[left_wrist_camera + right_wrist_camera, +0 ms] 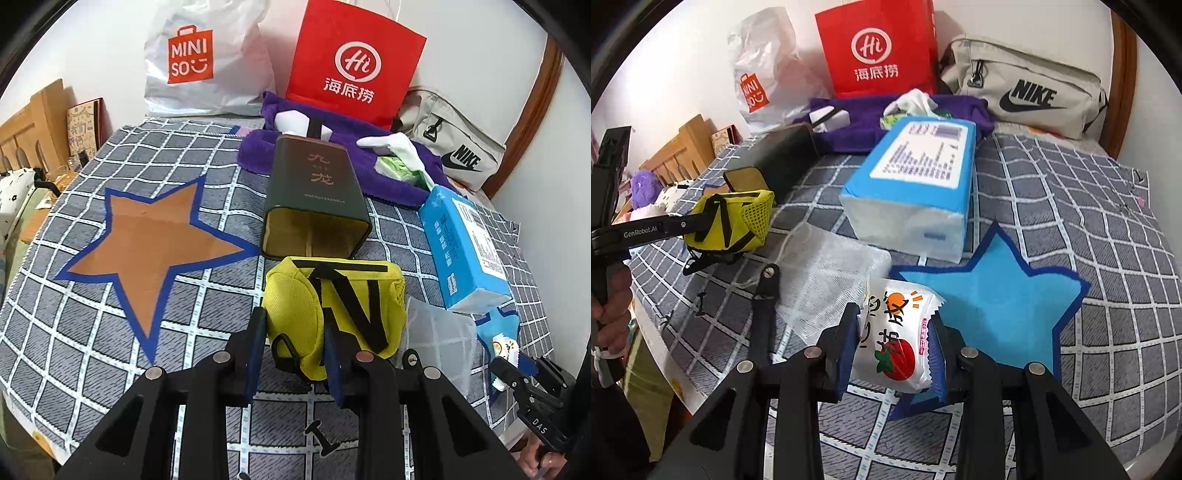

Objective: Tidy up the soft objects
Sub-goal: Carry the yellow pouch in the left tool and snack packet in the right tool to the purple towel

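Left hand-held gripper (295, 347) clamps your yellow mesh pouch (332, 306); dark green tin box (317, 199) lies just beyond; right hand-held gripper (894, 350) grips white snack packet (897, 339).

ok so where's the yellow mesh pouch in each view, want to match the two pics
Left wrist view: the yellow mesh pouch is at lower centre, gripped between the left gripper fingers, just in front of the dark tin's open end.
Right wrist view: the pouch is at mid left, held off the bed by the left gripper.
Shared landmark: the blue tissue pack, right of the pouch in both.

Bright even light, soft shadows, strong fisheye bending at edges
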